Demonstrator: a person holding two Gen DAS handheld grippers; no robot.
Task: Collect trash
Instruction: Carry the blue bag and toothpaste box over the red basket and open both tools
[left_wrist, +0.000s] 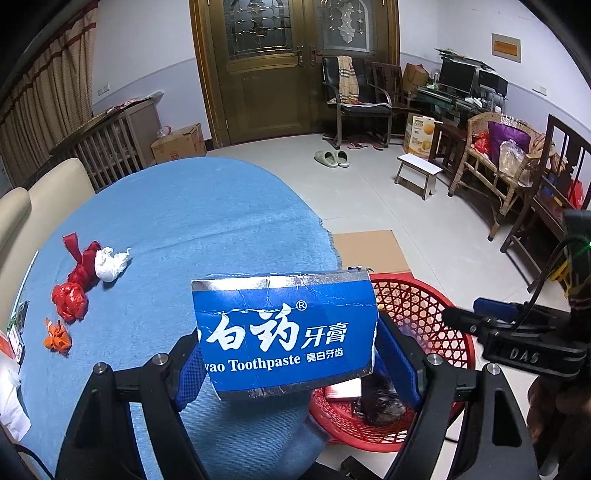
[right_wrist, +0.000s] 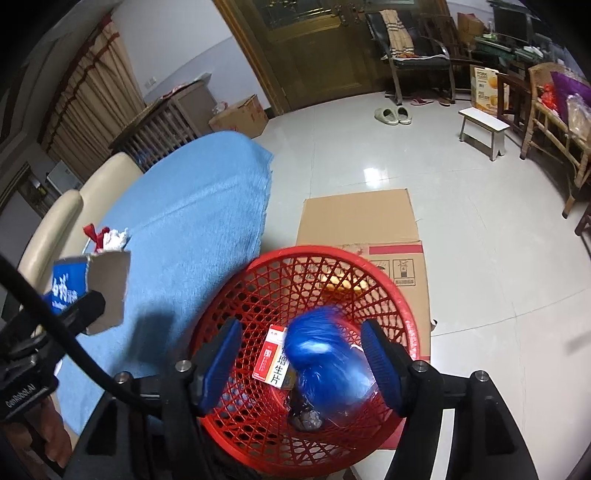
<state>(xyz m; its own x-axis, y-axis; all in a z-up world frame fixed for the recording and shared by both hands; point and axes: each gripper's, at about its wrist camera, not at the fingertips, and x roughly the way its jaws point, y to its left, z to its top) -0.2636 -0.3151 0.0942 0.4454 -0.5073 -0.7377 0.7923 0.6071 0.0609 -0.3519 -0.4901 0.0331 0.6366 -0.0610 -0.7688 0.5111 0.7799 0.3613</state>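
My left gripper (left_wrist: 291, 354) is shut on a blue toothpaste box (left_wrist: 284, 332), held by its sides above the near edge of the blue-clothed table (left_wrist: 184, 221), just left of the red mesh basket (left_wrist: 424, 306). From the right wrist view, that box (right_wrist: 107, 291) shows its open cardboard end. My right gripper (right_wrist: 301, 332) hangs open over the basket (right_wrist: 236, 295). A blurred blue plastic wad (right_wrist: 325, 362) sits loose between its fingers, over the basket's inside. A white and red medicine box (right_wrist: 271, 356) and dark scraps (right_wrist: 306, 417) lie in the basket.
On the table's left side lie crumpled red plastic (left_wrist: 70, 299), a white tissue (left_wrist: 109, 264) and an orange scrap (left_wrist: 57, 338). Flattened cardboard (right_wrist: 362, 221) lies on the floor under the basket. A cream chair back (left_wrist: 55, 181) stands behind the table, and a white stool (left_wrist: 417, 173) across the floor.
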